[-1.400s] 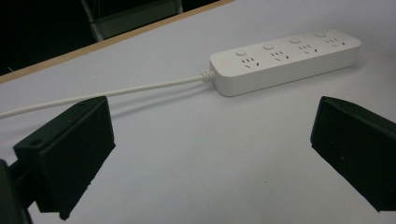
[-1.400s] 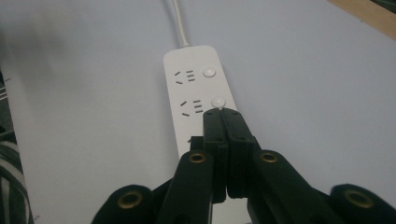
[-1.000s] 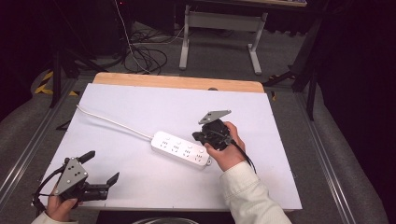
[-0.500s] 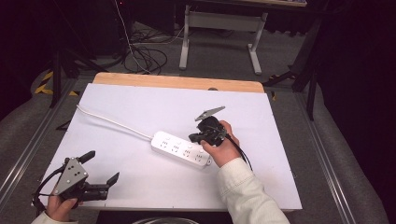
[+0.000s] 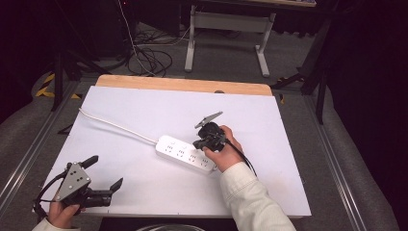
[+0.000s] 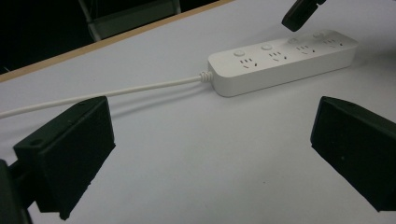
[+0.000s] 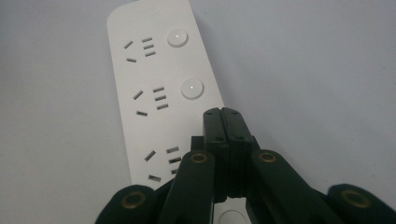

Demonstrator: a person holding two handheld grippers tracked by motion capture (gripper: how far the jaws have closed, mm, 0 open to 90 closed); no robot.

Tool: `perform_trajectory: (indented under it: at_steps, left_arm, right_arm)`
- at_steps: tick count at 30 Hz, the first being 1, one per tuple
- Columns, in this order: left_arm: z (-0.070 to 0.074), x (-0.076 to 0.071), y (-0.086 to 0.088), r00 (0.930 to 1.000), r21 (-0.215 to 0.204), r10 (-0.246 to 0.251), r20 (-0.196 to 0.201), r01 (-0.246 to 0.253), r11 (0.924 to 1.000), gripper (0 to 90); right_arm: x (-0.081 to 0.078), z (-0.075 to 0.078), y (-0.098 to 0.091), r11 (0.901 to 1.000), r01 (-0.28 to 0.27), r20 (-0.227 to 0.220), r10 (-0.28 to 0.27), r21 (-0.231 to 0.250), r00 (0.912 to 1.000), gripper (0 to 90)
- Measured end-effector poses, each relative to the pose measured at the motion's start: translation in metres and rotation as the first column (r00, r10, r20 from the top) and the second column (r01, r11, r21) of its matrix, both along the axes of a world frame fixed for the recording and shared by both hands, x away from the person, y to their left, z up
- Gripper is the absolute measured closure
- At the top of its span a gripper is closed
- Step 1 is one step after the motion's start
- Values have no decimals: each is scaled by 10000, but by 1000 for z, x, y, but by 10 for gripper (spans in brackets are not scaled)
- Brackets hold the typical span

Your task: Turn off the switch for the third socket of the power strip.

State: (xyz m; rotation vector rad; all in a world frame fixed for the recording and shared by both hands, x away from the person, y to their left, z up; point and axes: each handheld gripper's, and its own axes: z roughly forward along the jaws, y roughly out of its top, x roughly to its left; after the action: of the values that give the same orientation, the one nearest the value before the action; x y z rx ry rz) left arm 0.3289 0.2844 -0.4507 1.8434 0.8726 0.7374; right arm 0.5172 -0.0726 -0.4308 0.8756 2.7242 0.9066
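Currently one power strip [image 5: 185, 153] with four sockets lies under the closed right hand-held gripper [image 5: 198, 143]; the left hand-held gripper [image 5: 103, 171] gapes wide.

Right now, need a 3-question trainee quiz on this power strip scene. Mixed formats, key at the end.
1. True or false: the right claw is open.
2. The right claw's tips hover over: A) the cord B) the power strip C) bare table
3. Which claw stands open, away from the strip?

Key:
1. False, its jaws are shut together.
2. B
3. The left claw.
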Motion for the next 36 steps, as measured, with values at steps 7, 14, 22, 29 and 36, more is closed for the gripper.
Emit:
perform_trajectory:
  at_steps: [7, 14, 22, 29, 36]
  left_arm:
    - [0, 0, 0, 10000, 7, 1, -3, -1, 10000, 1]
    - [0, 0, 0, 10000, 71, 24, -8, -24, 10000, 1]
    - [0, 1, 0, 10000, 142, 40, -3, -40, 9999, 1]
    - [0, 1, 0, 10000, 122, 17, -1, -17, 9999, 1]
    - [0, 1, 0, 10000, 124, 24, -2, -24, 9999, 1]
  right_arm:
    - [0, -4, 4, 9996, -146, -79, 145, -235, 9999, 900]
    - [-1, -5, 5, 9986, -321, -100, 317, -419, 9994, 900]
    - [-2, -6, 7, 9980, -331, -35, 329, -545, 9995, 900]
    - [-4, -6, 8, 9971, -350, 112, 358, -672, 9993, 900]
    - [-6, -8, 9, 9968, -331, 245, 350, -732, 9991, 900]
